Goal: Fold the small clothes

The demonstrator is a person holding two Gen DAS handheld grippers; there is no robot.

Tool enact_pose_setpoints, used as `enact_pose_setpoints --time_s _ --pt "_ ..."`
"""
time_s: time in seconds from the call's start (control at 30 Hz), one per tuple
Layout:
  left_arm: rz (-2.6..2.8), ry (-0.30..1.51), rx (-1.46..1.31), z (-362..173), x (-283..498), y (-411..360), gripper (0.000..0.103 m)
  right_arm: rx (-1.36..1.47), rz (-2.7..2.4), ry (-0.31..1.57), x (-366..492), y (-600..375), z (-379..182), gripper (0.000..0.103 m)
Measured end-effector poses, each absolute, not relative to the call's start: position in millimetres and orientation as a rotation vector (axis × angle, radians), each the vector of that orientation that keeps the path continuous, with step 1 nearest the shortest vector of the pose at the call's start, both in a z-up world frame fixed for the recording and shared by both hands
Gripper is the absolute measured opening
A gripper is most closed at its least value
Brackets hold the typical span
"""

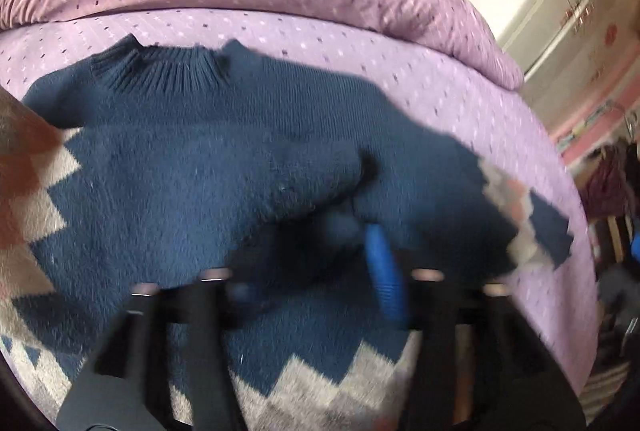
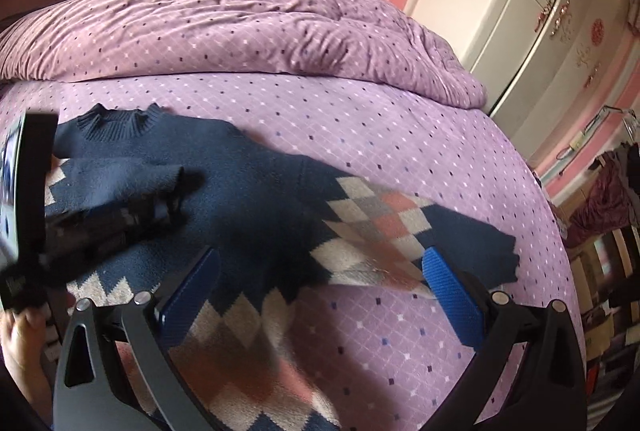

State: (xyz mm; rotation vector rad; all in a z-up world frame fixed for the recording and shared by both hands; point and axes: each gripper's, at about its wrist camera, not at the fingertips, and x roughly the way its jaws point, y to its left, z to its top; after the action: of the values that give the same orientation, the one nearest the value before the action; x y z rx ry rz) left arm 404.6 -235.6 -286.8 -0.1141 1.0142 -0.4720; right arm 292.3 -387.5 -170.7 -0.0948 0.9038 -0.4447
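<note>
A small navy knit sweater (image 1: 168, 167) with a ribbed collar and a grey, cream and pink diamond pattern lies on the purple bed sheet (image 1: 460, 99). It also shows in the right wrist view (image 2: 256, 191). My left gripper (image 1: 320, 263) is shut on the sweater's left sleeve and holds it across the chest; one blue finger (image 1: 384, 271) shows, the other is buried in cloth. It appears in the right wrist view (image 2: 160, 207) too. My right gripper (image 2: 320, 295) is open and empty, just above the patterned right sleeve (image 2: 376, 227).
A rumpled purple duvet (image 2: 240, 27) lies across the back of the bed. A white wardrobe (image 2: 540, 31) stands at the right before a striped wall. Clutter and clothes (image 2: 600, 199) sit beyond the bed's right edge.
</note>
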Motion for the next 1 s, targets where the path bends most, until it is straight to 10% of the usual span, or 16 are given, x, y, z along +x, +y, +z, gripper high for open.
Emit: enact_pose_setpoints --time_s 0.53,0.73,0.87,1.0 --pt "-0.228 0.883 0.103 -223.6 378.9 -75.0 0.082 0.044 -0.025 0.919 369.1 -322.7 -245.9 0.101" --pt "-0.149 0.877 0.066 -219.5 386.9 -31.5 0.082 0.102 0.033 1.055 405.7 -326.1 -287.2 0.08" --pt "-0.132 0.89 0.038 -220.8 384.7 -17.9 0.083 0.143 0.075 1.074 410.3 -326.6 -294.0 0.038" --pt "-0.125 0.891 0.067 -221.7 379.4 -15.7 0.084 0.122 0.076 1.085 411.9 -322.4 -293.9 0.019"
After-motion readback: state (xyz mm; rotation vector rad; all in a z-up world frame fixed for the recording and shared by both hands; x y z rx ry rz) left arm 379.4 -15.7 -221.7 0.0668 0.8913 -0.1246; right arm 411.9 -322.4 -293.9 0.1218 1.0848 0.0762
